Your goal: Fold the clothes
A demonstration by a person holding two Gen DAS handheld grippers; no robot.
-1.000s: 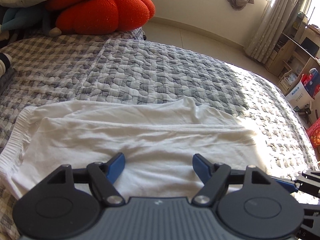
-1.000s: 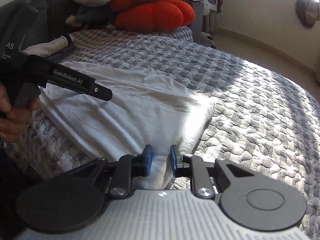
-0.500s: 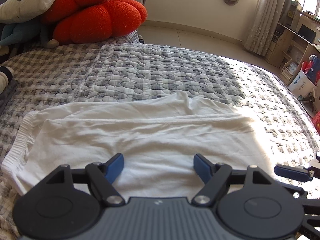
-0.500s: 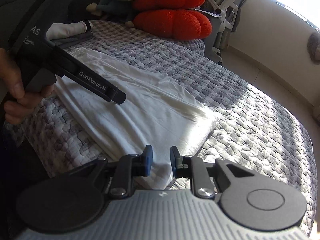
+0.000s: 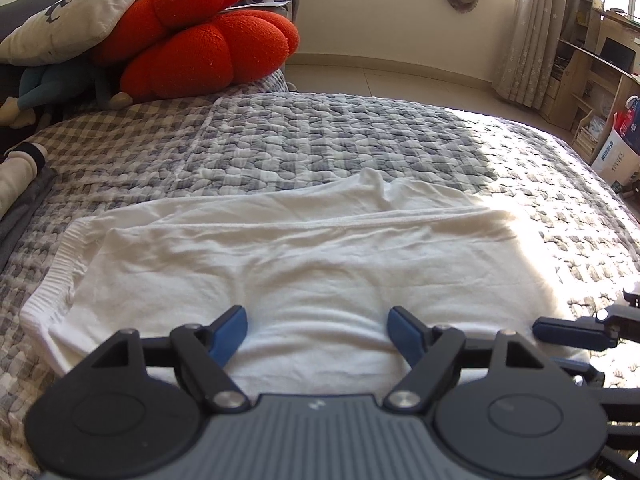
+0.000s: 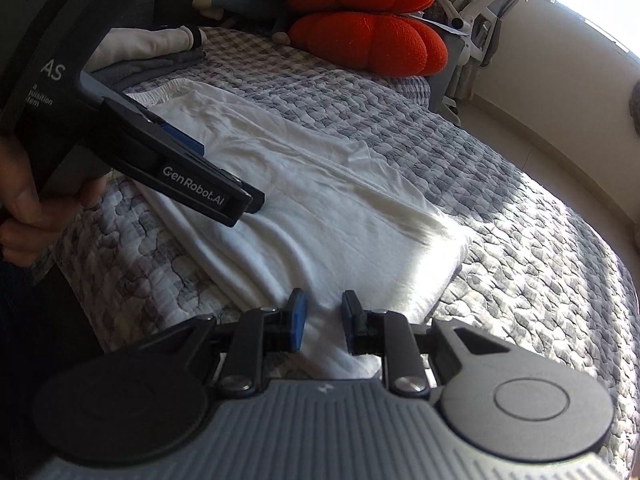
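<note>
The white garment lies flat on the bed's quilt. Left gripper gapes wide over its near edge; right gripper, jaws narrowly apart, holds nothing at its near right corner.

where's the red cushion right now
The red cushion sits at the far end of the bed, upper left in the left wrist view, under a pale pillow and well beyond the white garment.

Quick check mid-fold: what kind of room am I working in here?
Most likely a bedroom: the white garment lies on a bed with a grey checked quilt, red cushions piled at its head, and a curtained window beyond.
</note>
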